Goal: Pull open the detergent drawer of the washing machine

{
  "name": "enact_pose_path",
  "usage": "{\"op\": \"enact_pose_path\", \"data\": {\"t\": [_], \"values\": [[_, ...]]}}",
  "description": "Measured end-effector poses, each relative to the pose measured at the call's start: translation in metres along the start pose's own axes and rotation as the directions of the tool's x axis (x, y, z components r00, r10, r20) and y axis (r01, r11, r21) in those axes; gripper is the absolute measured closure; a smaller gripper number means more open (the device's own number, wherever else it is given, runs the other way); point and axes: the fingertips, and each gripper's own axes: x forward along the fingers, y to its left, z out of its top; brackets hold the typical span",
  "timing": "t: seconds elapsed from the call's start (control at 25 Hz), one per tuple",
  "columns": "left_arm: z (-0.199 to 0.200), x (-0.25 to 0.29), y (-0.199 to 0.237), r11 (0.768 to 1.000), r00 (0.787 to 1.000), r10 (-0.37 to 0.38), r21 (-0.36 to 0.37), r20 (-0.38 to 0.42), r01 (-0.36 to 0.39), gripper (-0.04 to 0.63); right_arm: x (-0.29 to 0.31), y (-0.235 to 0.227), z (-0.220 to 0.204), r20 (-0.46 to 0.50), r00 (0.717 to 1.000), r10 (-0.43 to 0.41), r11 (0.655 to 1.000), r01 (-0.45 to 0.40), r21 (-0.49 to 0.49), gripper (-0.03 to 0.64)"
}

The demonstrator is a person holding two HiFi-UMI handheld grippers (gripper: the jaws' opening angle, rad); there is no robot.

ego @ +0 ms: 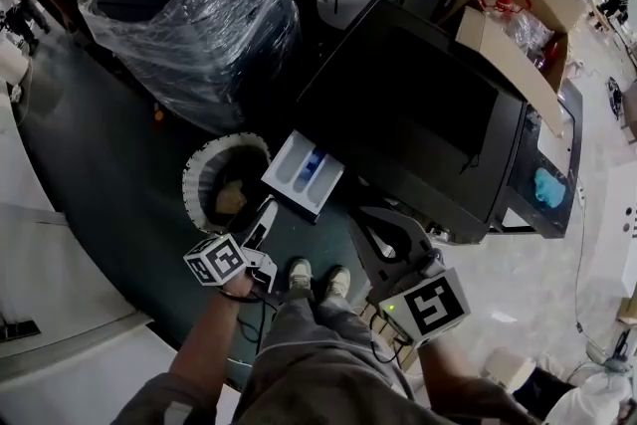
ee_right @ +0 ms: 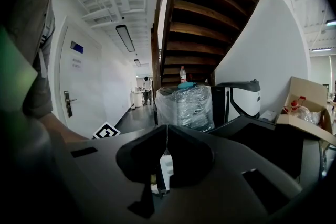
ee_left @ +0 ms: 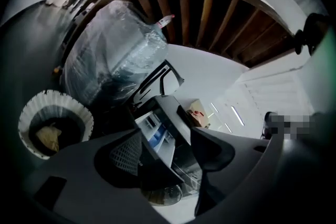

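While the detergent drawer (ego: 304, 174) stands slid out of the washing machine's (ego: 418, 114) upper front corner, neither tool grips it.

From the left: beside the white-rimmed laundry basket (ego: 199, 161), the left gripper (ee_left: 167, 150) has its jaws apart, and the drawer shows beyond the gap, untouched. The drawer looks like light, stiff, smooth plastic on runners, a white tray with a blue insert. It should slide easily if drawn straight by the front lip, while a sideways tug may bind it. Further right, the right gripper (ee_right: 167, 144) has its pads pressed together, apparently on nothing. From above, the drawer's front face and finger recess are hidden, so any travel left cannot be judged. The machine's door is out of sight too.
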Motion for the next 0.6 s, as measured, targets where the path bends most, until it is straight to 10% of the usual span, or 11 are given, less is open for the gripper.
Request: {"op": "enact_pose_path", "data": {"t": [0.2,0.6], "values": [[0.027,-0.012,-0.041,0.970,1.000,-0.028,0.240,0.001,0.027,0.396,-0.013,-0.001,0.024,0.038,0.999,-0.013,1.000,0.014,-0.025,0.583],[0.083,-0.032,-0.146,0.790,0.990,-0.128,0.609,0.054,0.068,0.518,-0.042,-0.006,0.075,0.129,0.989,-0.066,0.994,0.076,-0.074,0.583]]}}
